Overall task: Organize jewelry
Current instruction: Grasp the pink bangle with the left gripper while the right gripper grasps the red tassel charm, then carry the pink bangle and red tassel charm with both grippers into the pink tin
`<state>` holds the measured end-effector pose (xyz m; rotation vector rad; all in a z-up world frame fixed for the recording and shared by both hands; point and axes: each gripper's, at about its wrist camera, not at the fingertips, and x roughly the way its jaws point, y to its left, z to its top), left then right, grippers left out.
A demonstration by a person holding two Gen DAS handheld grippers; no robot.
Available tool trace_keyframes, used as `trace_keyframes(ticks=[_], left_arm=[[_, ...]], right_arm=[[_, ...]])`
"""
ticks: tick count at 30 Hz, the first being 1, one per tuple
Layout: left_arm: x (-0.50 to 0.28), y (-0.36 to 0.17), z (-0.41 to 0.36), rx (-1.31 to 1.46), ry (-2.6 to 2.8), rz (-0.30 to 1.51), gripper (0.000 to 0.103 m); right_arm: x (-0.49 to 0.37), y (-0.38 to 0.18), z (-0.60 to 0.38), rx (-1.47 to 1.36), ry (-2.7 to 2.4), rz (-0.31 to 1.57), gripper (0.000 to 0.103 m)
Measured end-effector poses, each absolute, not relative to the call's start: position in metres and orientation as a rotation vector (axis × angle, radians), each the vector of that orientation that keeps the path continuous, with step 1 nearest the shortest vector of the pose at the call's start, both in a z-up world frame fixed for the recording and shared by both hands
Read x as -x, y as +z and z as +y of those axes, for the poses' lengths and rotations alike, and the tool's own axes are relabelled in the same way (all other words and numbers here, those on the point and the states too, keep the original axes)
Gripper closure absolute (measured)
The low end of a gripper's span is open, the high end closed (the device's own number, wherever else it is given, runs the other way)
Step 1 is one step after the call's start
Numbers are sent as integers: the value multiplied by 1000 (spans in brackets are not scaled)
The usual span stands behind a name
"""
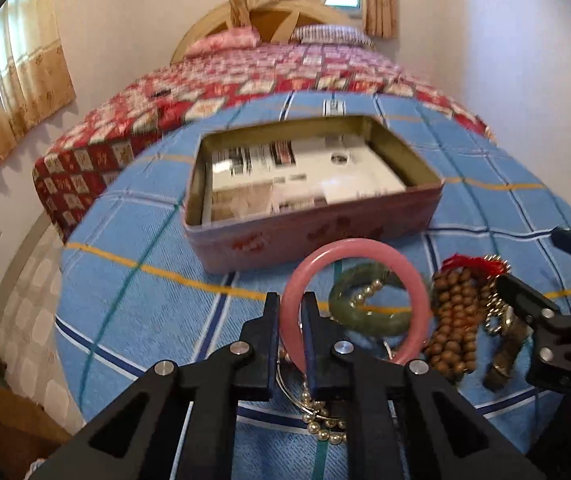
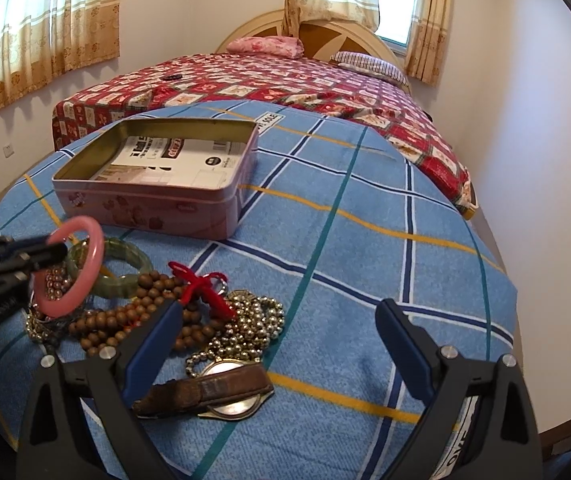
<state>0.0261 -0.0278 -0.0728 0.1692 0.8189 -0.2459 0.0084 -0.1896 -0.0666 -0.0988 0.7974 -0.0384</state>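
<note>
Your left gripper has its 2 black fingers pinched on the rim of the smooth pink ring-shaped bangle, 1 finger outside the ring and 1 inside, with only the band's thickness between them. In the right wrist view that bangle stands tilted on edge, its upper part raised off the blue plaid cloth, the left gripper reaching in from the left edge. Just behind and partly seen through the pink ring lies the green jade-like bangle, flat on the cloth, with a short string of pale beads draped across it. To the right of both sits the coil of brown wooden beads tied with a red knotted cord, touching a heap of silvery ball chain. Nearest the right wrist camera is a wristwatch with a worn brown leather strap, lying face down, touching the ball chain. Your right gripper stands wide open with nothing between its blue-padded fingers; its left finger sits over the wooden beads and watch strap, its right finger over bare cloth. Beyond the jewelry pile, near but apart from it, rests the open rectangular pink tin, lidless, with a printed white card lying inside. More small pearly beads show under the left gripper. Behind the cloth is a bed with a red patterned cover.
</note>
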Motion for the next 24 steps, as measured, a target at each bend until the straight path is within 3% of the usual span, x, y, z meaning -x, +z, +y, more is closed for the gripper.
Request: trace_keyframes(ticks=[12,18,20,22,24], left_arm=[[-32,-71,-17,-139,-250,814,93],[-33,-73,-14,-137,-246,817,93],[-34,-73,-14,-137,-246,817,93],[-33,-71,-12,-129,-248,815,93],[-33,-67,-11,-123,-249,807,93]], right_arm=[[-18,-71,-178,112,70,798,28],[-28,-74,-168,127,139,804,55],[-29,-76,-168,120,154,815,78],[-29,-79,-167,118,172,822,92],[-26,-77,-168,108,183,810,95]])
